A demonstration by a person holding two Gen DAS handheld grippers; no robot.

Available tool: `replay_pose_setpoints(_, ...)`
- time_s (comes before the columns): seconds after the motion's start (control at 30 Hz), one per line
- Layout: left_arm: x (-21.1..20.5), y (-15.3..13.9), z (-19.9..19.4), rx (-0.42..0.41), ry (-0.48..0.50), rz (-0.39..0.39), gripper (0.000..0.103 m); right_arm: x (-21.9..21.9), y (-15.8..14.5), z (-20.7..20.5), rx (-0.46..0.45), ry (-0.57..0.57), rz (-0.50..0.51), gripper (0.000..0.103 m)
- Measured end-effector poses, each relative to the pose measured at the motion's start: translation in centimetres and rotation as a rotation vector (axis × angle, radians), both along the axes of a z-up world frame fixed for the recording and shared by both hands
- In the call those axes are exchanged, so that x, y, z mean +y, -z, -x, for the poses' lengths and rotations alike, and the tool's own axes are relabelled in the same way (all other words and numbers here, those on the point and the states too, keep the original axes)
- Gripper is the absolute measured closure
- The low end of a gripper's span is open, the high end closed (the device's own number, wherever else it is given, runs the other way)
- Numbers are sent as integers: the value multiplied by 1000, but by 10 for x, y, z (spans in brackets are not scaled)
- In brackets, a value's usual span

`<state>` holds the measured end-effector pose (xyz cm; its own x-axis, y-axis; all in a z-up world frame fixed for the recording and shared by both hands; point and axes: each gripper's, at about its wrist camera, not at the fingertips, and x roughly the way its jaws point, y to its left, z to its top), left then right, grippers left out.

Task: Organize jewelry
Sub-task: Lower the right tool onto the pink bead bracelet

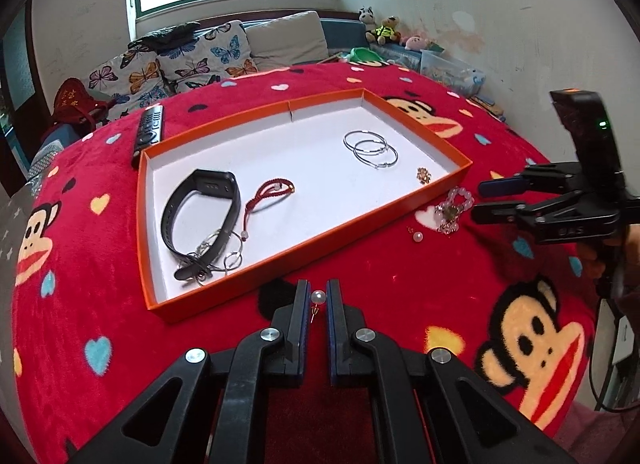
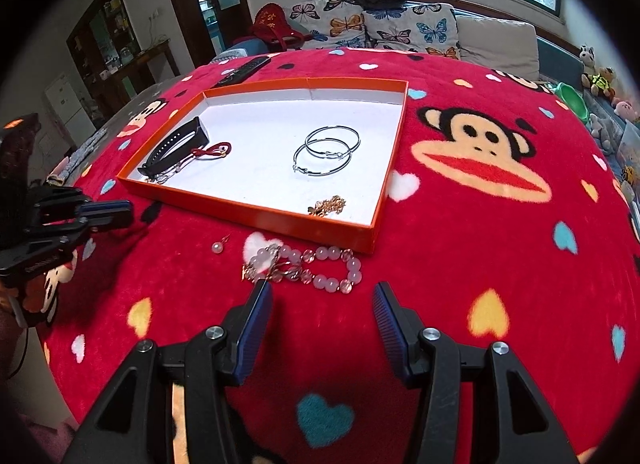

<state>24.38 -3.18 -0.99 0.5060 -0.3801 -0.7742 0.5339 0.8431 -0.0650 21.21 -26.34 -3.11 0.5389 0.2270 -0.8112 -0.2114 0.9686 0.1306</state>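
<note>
A pearl stud earring (image 1: 319, 297) sits pinched between the pads of my left gripper (image 1: 319, 292), which is shut on it just in front of the orange tray (image 1: 304, 248); its pin hangs down. In the right wrist view my right gripper (image 2: 323, 292) stands open right behind a pink bead bracelet (image 2: 320, 268) on the red blanket. A second pearl earring (image 2: 218, 246) lies to the bracelet's left. The tray (image 2: 280, 220) holds a black watch band (image 1: 200, 203), a red cord bracelet (image 1: 264, 195), two silver hoops (image 1: 370, 149) and a small gold piece (image 1: 423, 175).
A black remote control (image 1: 149, 127) lies beyond the tray's far left corner. Thin silver rings (image 1: 224, 258) are tangled over the watch band. Butterfly cushions and a sofa stand behind the table. Soft toys sit at the back right.
</note>
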Motion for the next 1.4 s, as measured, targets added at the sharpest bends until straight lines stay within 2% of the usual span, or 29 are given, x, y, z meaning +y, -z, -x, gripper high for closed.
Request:
replay_pose_setpoints(0.23, 6, -5, 6, 4, -12, 19, 96, -2, 6, -12, -2, -27, -12, 46)
replay_pose_setpoints(0.43, 8, -4, 7, 12, -19, 23, 96, 13, 4, -3, -3, -118, -11, 46)
replay_pose_setpoints(0.67, 7, -4, 6, 13, -18, 25, 96, 21, 3, 11, 14, -167, -18, 46)
replay_pose_setpoints(0.77, 7, -4, 8, 14, -16, 25, 96, 24, 1, 14, 17, -177, 3, 51)
replay_pose_setpoints(0.97, 9, -2, 9, 19, -23, 23, 96, 23, -1, 6, -4, -144, 51, 51)
replay_pose_setpoints(1.07, 11, -1, 8, 23, -27, 25, 96, 25, -7, 7, -21, -158, 41, 51)
replay_pose_setpoints(1.37, 10, 2, 8, 29, -28, 20, 96, 32, 5, -2, 7, -174, 96, 51)
replay_pose_setpoints(1.4, 10, 3, 7, 32, -30, 20, 96, 34, 5, 0, 6, -182, 108, 53)
